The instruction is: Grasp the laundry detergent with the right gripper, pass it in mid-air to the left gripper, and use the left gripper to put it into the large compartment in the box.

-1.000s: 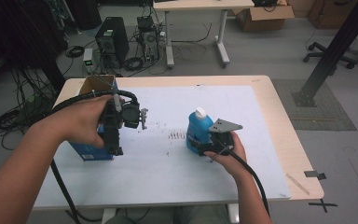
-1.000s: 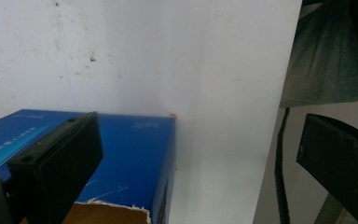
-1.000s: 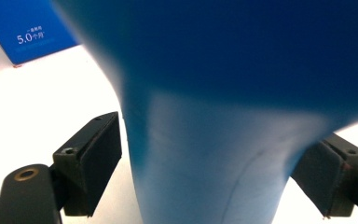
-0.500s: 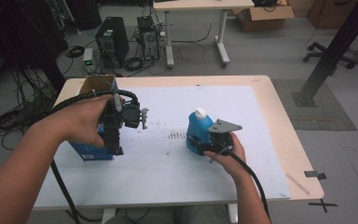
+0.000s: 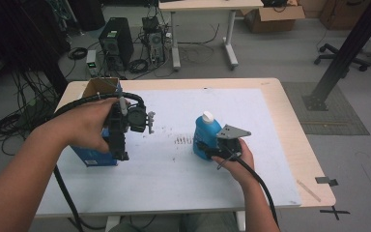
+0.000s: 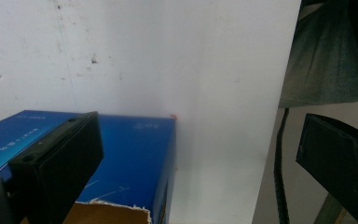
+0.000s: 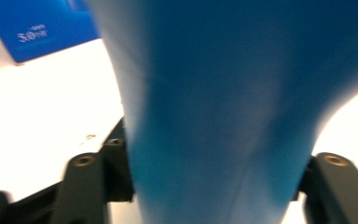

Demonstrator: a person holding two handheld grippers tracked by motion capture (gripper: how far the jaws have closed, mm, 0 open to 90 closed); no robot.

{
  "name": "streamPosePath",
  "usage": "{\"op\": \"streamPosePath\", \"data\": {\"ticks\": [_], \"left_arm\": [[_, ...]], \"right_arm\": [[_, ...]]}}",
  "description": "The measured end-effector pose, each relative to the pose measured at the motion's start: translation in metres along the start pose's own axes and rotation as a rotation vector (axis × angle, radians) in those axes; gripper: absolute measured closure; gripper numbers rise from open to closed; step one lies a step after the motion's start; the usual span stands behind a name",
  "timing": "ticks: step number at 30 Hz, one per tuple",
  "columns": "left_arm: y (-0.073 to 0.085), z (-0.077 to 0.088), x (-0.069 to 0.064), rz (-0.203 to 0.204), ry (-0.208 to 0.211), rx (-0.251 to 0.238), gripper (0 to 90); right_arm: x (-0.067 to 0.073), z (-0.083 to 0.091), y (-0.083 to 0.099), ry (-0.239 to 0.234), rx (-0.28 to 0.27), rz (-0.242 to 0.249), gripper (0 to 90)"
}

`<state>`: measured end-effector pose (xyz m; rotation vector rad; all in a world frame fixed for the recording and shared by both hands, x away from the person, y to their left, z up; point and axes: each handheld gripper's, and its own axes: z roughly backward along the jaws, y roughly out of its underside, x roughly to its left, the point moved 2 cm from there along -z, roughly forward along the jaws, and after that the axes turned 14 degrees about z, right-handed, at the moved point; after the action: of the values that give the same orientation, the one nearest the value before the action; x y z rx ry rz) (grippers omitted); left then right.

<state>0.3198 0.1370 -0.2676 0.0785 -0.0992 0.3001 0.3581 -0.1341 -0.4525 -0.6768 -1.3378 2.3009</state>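
A blue bottle (image 5: 206,135) with a white cap stands right of the table's middle. My right gripper (image 5: 204,146) has just been closing its jaws and is now shut on the bottle's lower body. In the right gripper view the bottle (image 7: 214,93) sits between both pads (image 7: 86,184), which press on its sides. My left gripper (image 5: 121,154) hangs over a blue carton (image 5: 92,155) at the left and points toward the near edge. In the left gripper view that gripper (image 6: 200,135) stands wide open, with the carton (image 6: 135,158) below it and nothing between the jaws.
A white sheet (image 5: 198,188) covers most of the wooden table (image 5: 299,145). Small dark marks (image 5: 183,140) lie between the carton and the bottle. The carton's open brown top (image 5: 99,87) faces the far left corner. Computers and cables stand on the floor beyond.
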Motion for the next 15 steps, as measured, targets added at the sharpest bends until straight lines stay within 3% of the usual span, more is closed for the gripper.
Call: {"op": "streamPosePath", "data": {"ticks": [15], "left_arm": [[-0.004, 0.0007, -0.0002, -0.003, 0.002, 0.001, 0.8]], "right_arm": [[-0.0013, 0.0024, -0.0035, -0.025, 0.004, 0.023, 45.0]]}}
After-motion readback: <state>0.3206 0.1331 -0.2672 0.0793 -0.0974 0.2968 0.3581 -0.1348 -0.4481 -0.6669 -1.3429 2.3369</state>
